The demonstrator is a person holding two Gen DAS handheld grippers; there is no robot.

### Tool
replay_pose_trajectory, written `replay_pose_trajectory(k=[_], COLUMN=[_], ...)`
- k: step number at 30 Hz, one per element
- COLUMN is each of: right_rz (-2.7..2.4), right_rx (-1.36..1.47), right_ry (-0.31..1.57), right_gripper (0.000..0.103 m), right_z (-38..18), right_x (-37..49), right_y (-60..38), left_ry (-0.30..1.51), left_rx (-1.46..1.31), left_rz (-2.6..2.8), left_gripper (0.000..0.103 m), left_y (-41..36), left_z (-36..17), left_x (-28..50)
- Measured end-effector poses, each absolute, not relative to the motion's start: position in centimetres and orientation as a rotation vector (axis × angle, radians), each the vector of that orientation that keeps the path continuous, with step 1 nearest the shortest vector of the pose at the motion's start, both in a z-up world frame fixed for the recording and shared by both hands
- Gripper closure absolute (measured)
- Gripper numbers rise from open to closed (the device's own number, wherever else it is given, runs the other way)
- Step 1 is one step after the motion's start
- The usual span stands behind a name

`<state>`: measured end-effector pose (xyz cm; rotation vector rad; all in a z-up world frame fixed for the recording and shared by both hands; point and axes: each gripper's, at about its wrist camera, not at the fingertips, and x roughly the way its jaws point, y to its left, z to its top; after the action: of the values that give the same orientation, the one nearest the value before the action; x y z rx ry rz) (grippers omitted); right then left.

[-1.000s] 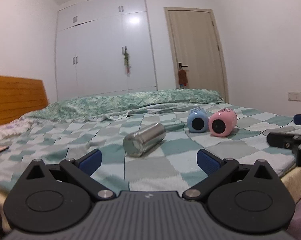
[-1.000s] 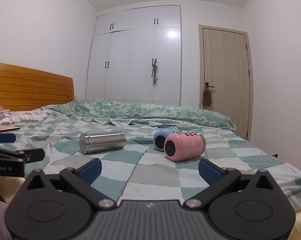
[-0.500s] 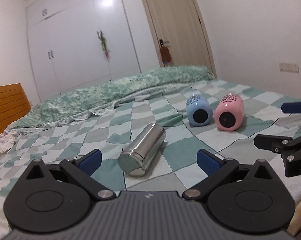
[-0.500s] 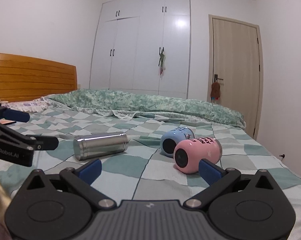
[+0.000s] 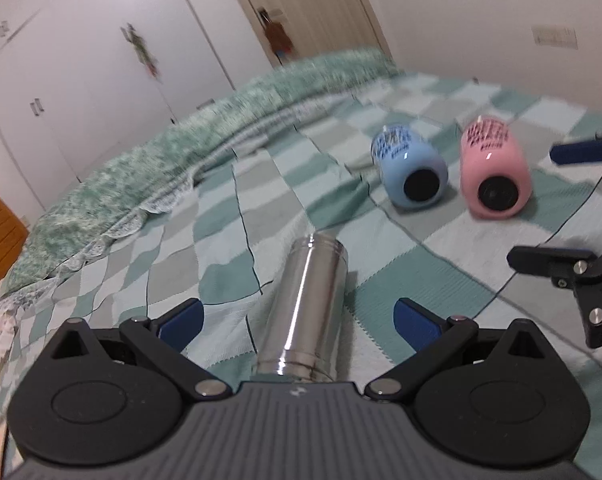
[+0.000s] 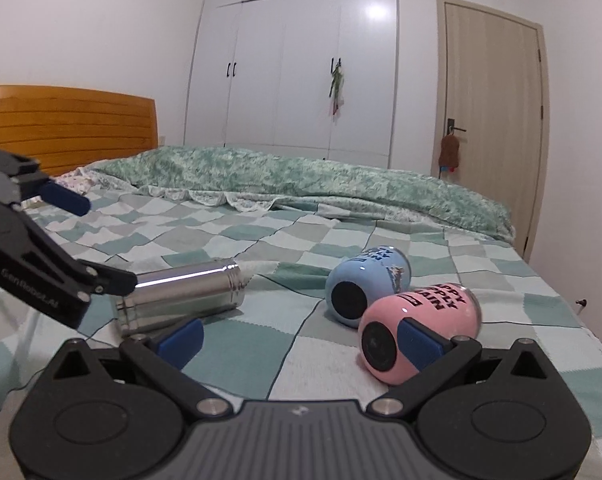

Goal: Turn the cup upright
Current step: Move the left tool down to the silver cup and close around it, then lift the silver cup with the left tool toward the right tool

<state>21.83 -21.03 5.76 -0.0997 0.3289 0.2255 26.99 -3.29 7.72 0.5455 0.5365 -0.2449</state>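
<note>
A steel cup (image 5: 307, 304) lies on its side on the checked bedspread, its base toward my left gripper (image 5: 299, 320). That gripper is open, with a blue pad on each side of the cup's near end, not closed on it. The cup also shows in the right wrist view (image 6: 181, 294). A blue cup (image 5: 409, 172) and a pink cup (image 5: 495, 176) lie on their sides further right. My right gripper (image 6: 299, 336) is open, its right pad in front of the pink cup (image 6: 421, 328), beside the blue cup (image 6: 365, 286).
The bed (image 6: 261, 240) carries a rumpled green quilt (image 6: 301, 184) at the far side and a wooden headboard (image 6: 69, 128) at the left. A white wardrobe (image 6: 293, 68) and a door (image 6: 493, 120) stand behind. The bed's edge runs along the right.
My left gripper has moved forward and down until the steel cup's base lies between its pads. My right gripper has moved closer to the pink cup.
</note>
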Motion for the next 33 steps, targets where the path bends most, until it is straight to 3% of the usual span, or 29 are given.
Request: replay_pose_trajectory(k=[20, 22, 25, 26, 33], right_rz=[0.319, 0.316, 0.318, 0.318, 0.316], right_rx=[-0.217, -0.218, -0.222, -0.224, -0.236], right_ry=[0.481, 0.486, 0.494, 0.498, 0.488], right_gripper=[0.0, 0.0, 0.0, 0.0, 0.0], right_z=[4.5, 4.3, 4.0, 3.9, 4.5], right_x=[29.8, 30.0, 30.2, 30.2, 29.3], right_y=[-19.0, -19.1, -19.2, -19.2, -19.1], left_ry=[0.854, 0.891, 0.972, 0.983, 0.902], left_rx=[0.602, 0.606, 0.576, 0.541, 0.569], left_rz=[-0.283, -0.285, -0.3, -0.315, -0.322], left_gripper=[0.0, 0.005, 0.027, 0.04, 0.041], left_y=[-3.5, -3.8, -4.0, -4.0, -4.7], left_z=[3.2, 2.6, 1.5, 1.7, 4.1], left_x=[37.2, 38.2, 39.7, 39.9, 37.7])
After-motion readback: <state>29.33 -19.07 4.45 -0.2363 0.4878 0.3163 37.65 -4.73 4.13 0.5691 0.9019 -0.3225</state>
